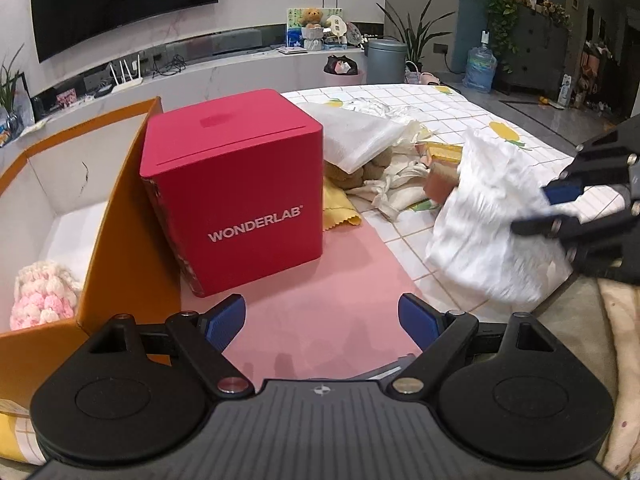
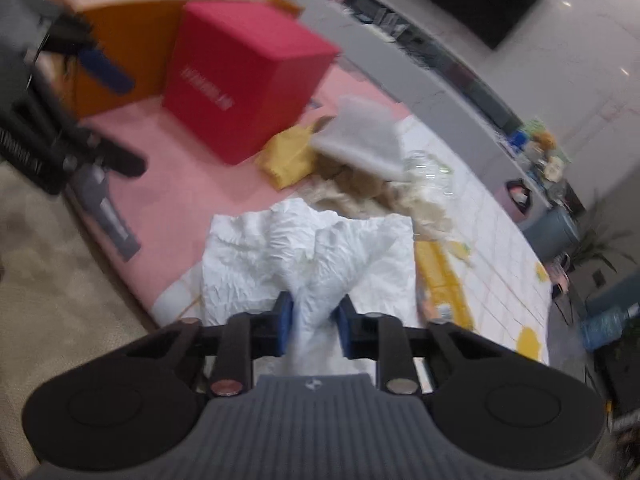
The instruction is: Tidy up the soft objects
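A crumpled white cloth (image 2: pixel 308 248) hangs in front of my right gripper (image 2: pixel 315 326), whose blue pads pinch a bunched corner of it. In the left wrist view the same white cloth (image 1: pixel 496 216) dangles at the right, held by the right gripper (image 1: pixel 548 208). My left gripper (image 1: pixel 322 322) stands open over the pink mat (image 1: pixel 320 280) with nothing between its fingers. A heap of soft things (image 1: pixel 384 160) lies beyond: a white folded cloth, a brown plush toy, beige fabric and a yellow cloth (image 1: pixel 338 208).
A red WONDERLAB box (image 1: pixel 236 192) stands on the mat beside an orange open box (image 1: pixel 124 216) that holds a pink and white crocheted piece (image 1: pixel 44 292). The tiled tablecloth (image 1: pixel 460 108) stretches right. A beige blanket (image 2: pixel 60 264) lies beside the table.
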`<state>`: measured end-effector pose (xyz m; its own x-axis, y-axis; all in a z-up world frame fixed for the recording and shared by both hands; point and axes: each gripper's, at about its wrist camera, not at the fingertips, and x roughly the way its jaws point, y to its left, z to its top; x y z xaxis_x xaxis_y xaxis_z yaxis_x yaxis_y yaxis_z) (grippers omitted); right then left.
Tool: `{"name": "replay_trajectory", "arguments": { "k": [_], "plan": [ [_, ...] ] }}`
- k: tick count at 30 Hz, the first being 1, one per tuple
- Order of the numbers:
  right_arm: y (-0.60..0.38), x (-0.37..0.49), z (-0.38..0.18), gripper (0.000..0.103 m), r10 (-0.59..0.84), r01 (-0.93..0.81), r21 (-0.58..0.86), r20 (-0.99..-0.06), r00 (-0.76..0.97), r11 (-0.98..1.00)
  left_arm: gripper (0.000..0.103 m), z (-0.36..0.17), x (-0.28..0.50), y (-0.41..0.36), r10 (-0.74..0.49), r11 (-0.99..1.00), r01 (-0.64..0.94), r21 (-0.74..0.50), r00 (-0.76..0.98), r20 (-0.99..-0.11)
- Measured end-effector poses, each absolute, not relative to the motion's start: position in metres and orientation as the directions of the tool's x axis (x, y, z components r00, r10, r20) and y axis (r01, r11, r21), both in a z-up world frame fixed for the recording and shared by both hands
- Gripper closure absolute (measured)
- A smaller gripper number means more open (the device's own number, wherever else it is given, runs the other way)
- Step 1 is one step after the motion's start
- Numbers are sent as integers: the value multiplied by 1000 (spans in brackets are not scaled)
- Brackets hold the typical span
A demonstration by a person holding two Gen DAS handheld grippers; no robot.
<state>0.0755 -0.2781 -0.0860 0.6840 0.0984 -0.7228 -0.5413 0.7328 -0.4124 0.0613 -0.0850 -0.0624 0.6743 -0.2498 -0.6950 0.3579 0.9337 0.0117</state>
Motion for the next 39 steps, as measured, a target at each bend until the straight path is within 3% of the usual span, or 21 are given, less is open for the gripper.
{"name": "replay_trajectory", "arguments": {
  "k": [6, 10, 14, 17, 22, 29, 32, 35, 36, 37, 38, 39],
  "plan": [
    [-316, 84, -39, 94, 153, -401, -203, -701, 696, 893, 2, -59, 59, -89, -245, 932, 361, 21, 672, -698],
    [-366, 100, -25, 95, 82, -163, -41, -727, 682, 986, 2, -56, 61, -97, -261, 925, 379, 10, 655, -709],
    [-387, 107, -46, 96, -134, -80, -245, -741, 658, 966, 2, -53, 59, -109, -249, 915, 400, 55, 667, -702],
    [-416, 109, -43, 96, -231, 44, -263, -742, 629, 964, 2, -52, 56, -111, -256, 908, 414, 65, 669, -697],
    [-447, 108, -38, 96, -440, 144, -444, -689, 576, 884, 2, -54, 59, -117, -249, 905, 420, 73, 659, -710],
    [-476, 116, -18, 94, -436, 185, -412, -682, 587, 892, 2, -54, 62, -129, -261, 885, 457, 84, 639, -723],
    [-468, 132, -36, 87, -337, 55, -371, -760, 556, 927, 2, -50, 64, -146, -301, 872, 488, 51, 613, -731],
    [-475, 139, -59, 80, -115, -22, -148, -846, 521, 989, 2, -43, 74, -162, -361, 878, 475, -51, 589, -723],
    [-474, 140, -66, 69, -73, -61, -123, -848, 525, 991, 2, -42, 79, -168, -384, 879, 468, -94, 576, -721],
    [-470, 140, -72, 48, -63, -86, -127, -847, 528, 988, 2, -41, 85, -176, -405, 877, 461, -134, 561, -722],
    [-470, 142, -76, 36, -77, -83, -143, -843, 532, 986, 2, -41, 92, -185, -416, 879, 447, -167, 547, -726],
    [-469, 145, -79, 13, -97, -59, -152, -837, 538, 987, 2, -41, 98, -192, -420, 882, 431, -188, 540, -729]
  ]
}}
